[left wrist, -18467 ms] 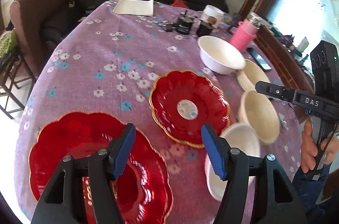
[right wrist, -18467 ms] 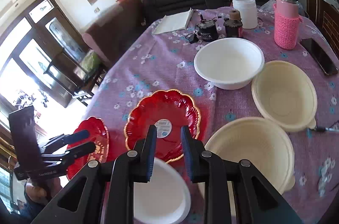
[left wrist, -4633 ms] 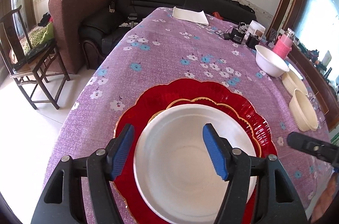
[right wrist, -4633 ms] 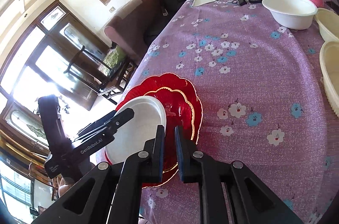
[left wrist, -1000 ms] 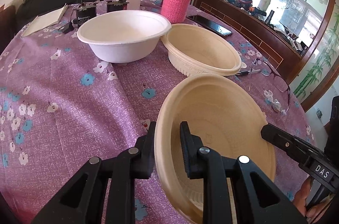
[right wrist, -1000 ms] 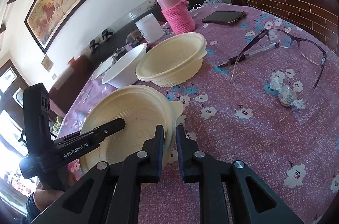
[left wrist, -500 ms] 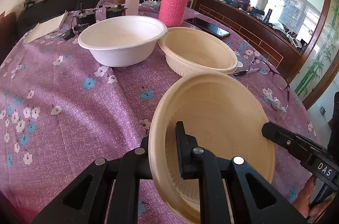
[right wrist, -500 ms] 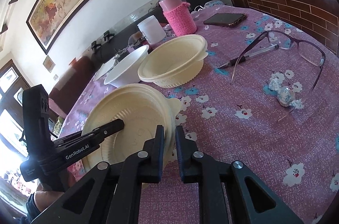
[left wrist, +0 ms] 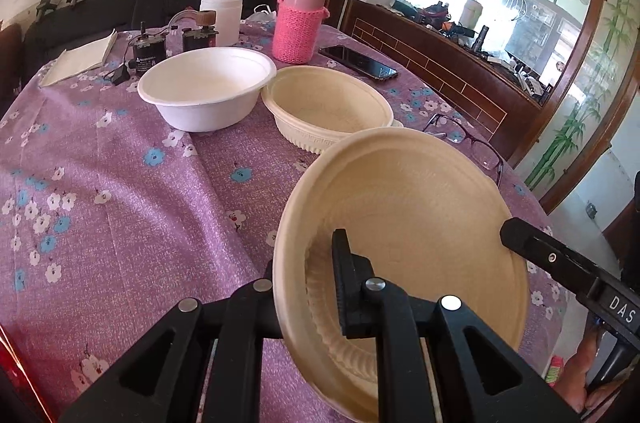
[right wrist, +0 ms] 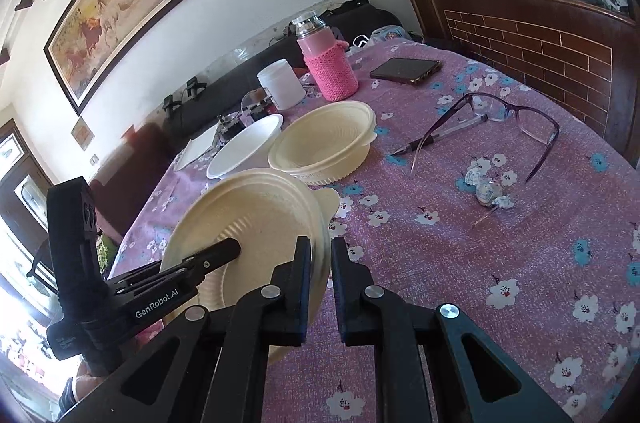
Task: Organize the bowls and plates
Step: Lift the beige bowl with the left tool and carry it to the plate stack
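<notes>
Cream-coloured bowl (left wrist: pixel 404 223) is held tilted above the purple floral tablecloth (left wrist: pixel 120 207), gripped from two sides. Left gripper (left wrist: pixel 308 279) is clamped on its near rim, one finger inside the bowl, the other outside. Right gripper (right wrist: pixel 320 263) is pinched on the opposite rim, fingers nearly together with the rim between them. Beyond the held bowl, a second cream bowl (left wrist: pixel 328 103) rests on the tablecloth, touching or just beside a white bowl (left wrist: pixel 206 87). Pink-sleeved flask (left wrist: pixel 298 23) stands behind the second cream bowl. Glasses (right wrist: pixel 500 127) and a pen (right wrist: pixel 440 135) lie to the right of the held bowl.
</notes>
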